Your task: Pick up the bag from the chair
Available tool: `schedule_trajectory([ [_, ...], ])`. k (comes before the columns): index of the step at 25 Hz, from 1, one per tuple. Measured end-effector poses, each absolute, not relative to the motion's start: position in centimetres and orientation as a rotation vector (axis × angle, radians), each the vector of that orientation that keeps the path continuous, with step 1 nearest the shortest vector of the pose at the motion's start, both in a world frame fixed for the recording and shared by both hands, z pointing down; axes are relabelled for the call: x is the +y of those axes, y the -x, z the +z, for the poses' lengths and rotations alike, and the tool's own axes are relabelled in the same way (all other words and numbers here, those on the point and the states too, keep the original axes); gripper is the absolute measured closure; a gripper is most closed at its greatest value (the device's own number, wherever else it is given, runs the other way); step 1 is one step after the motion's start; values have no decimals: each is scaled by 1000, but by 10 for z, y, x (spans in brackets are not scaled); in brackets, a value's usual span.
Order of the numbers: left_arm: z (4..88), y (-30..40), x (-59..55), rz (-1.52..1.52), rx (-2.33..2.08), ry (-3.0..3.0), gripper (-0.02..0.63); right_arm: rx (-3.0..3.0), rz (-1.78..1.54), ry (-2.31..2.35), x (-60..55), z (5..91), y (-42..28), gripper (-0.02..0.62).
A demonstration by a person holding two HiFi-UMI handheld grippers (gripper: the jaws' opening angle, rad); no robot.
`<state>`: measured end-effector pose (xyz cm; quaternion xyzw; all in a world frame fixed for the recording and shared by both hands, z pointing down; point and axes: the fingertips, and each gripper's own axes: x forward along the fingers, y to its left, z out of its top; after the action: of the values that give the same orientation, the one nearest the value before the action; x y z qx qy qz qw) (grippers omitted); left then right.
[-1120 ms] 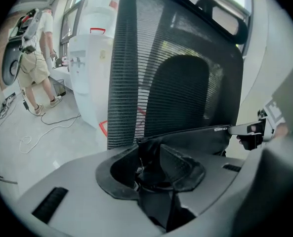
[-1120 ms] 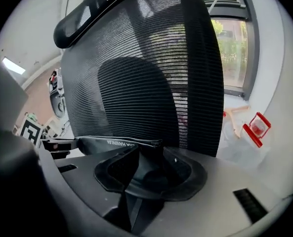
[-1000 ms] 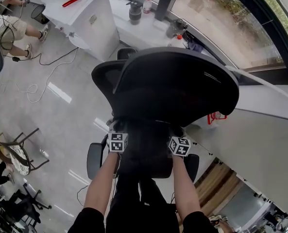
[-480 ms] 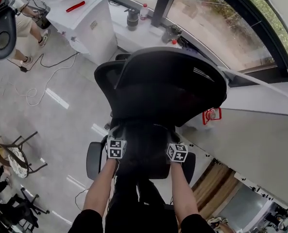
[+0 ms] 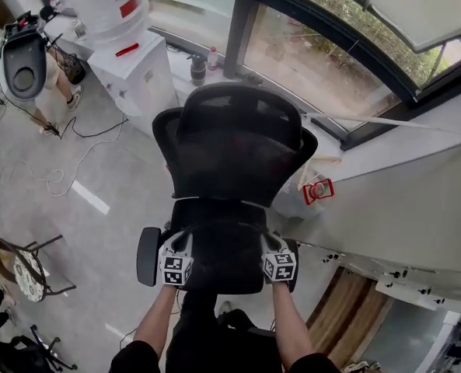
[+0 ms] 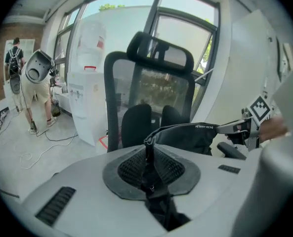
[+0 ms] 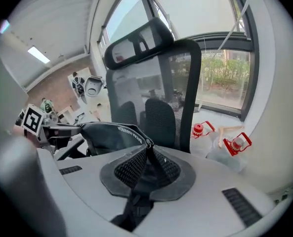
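A black bag (image 5: 224,243) lies over the seat of a black mesh office chair (image 5: 238,142), hard to tell from the dark seat in the head view. My left gripper (image 5: 176,261) is at the bag's left side and my right gripper (image 5: 279,263) at its right. In the left gripper view the left gripper (image 6: 148,154) is shut on a black bag strap (image 6: 147,177), with the bag body (image 6: 195,135) beyond. In the right gripper view the right gripper (image 7: 147,154) is likewise shut on a strap (image 7: 136,201) of the bag (image 7: 111,135).
A white water dispenser (image 5: 133,68) stands behind the chair on the left. A red-capped water jug (image 5: 317,190) sits by the window on the right. Cables (image 5: 36,177) trail over the floor, a small chair (image 5: 24,259) stands far left, and a person (image 6: 19,83) stands nearby.
The head view has pulled back and tilted up, so the chair looks smaller and more window shows. Both grippers sit lower in the frame, still on the bag's sides.
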<state>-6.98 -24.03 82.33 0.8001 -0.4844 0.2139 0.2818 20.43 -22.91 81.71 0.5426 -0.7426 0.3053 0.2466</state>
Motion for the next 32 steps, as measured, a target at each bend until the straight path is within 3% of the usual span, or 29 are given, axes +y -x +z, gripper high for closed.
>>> schedule_trajectory([
  [13,649,63,-31,416,-1440,-2379,574,-2324,539,-1426,-51,655,-212,566],
  [23,585,66,93,268,-1449,-2390,574,-2407,473,-1458,72,577,-209,566],
  [32,538,93,132,192,-1447,-2460,574,-2428,419,-1522,123,533,-184,566],
])
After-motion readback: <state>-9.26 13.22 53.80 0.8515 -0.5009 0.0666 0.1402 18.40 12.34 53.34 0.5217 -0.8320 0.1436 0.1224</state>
